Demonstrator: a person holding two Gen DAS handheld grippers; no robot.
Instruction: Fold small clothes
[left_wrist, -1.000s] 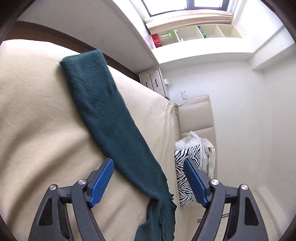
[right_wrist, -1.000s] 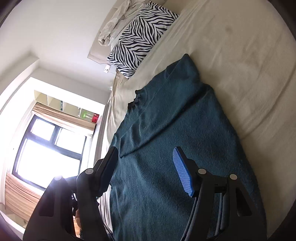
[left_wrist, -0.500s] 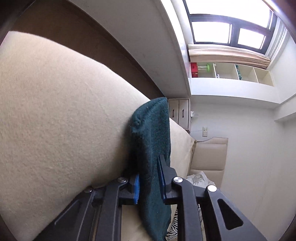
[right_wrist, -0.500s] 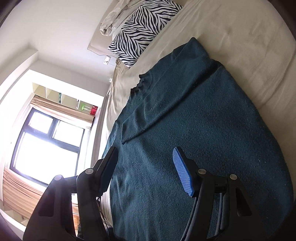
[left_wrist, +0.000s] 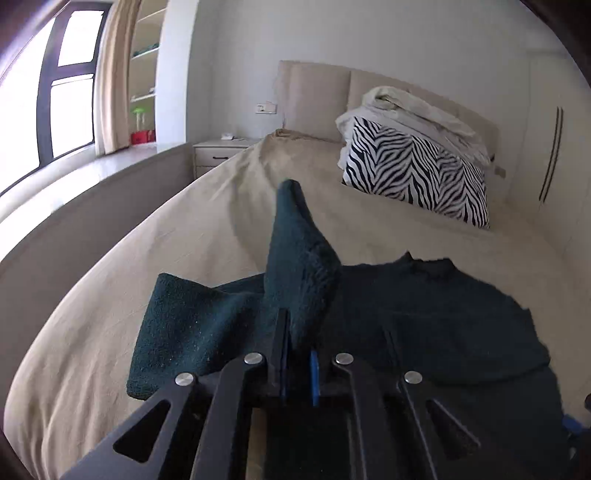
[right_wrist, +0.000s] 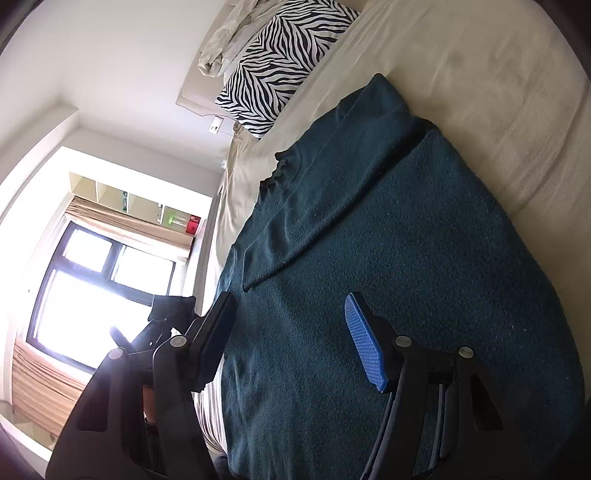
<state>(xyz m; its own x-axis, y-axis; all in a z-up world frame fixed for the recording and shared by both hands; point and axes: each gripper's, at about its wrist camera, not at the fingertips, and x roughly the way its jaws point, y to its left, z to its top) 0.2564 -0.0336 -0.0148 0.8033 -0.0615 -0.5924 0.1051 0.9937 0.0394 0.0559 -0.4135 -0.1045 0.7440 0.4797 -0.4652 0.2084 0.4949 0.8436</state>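
In the left wrist view, a dark-framed window (left_wrist: 55, 107) with a beige curtain (left_wrist: 114, 70) occupies the far left, followed by white wall shelves (left_wrist: 144, 74) and a pale bedside cabinet (left_wrist: 221, 149). Further right lies the wide bed covered by a beige sheet (left_wrist: 207, 229), on which rests the dark teal knitted sweater (left_wrist: 436, 325), spread flat with its neckline turned toward the padded beige headboard (left_wrist: 314, 99). At centre, the left gripper (left_wrist: 297, 363) has its black fingers with blue pads drawn close together, pinching a fold of the sweater's sleeve (left_wrist: 299, 266), which rises above the sheet to a narrow tip; the remaining sleeve cloth drapes down to the left of the fingers. To the right, a zebra-striped black-and-white pillow (left_wrist: 413, 173) leans near the headboard, with a crumpled cream blanket (left_wrist: 413, 107) stacked on top. In the right wrist view, the same window (right_wrist: 92, 280) appears at left, the left gripper seen dimly against its glare. The right gripper (right_wrist: 291, 339) hovers over the sweater (right_wrist: 388, 280), its fingers spread wide apart and holding nothing, the blue pad (right_wrist: 364, 341) of one finger facing inward. A flap of the sweater lies folded across its body. The beige sheet (right_wrist: 498, 92) fills the right side, and the zebra-striped pillow (right_wrist: 284, 59) sits at the top.
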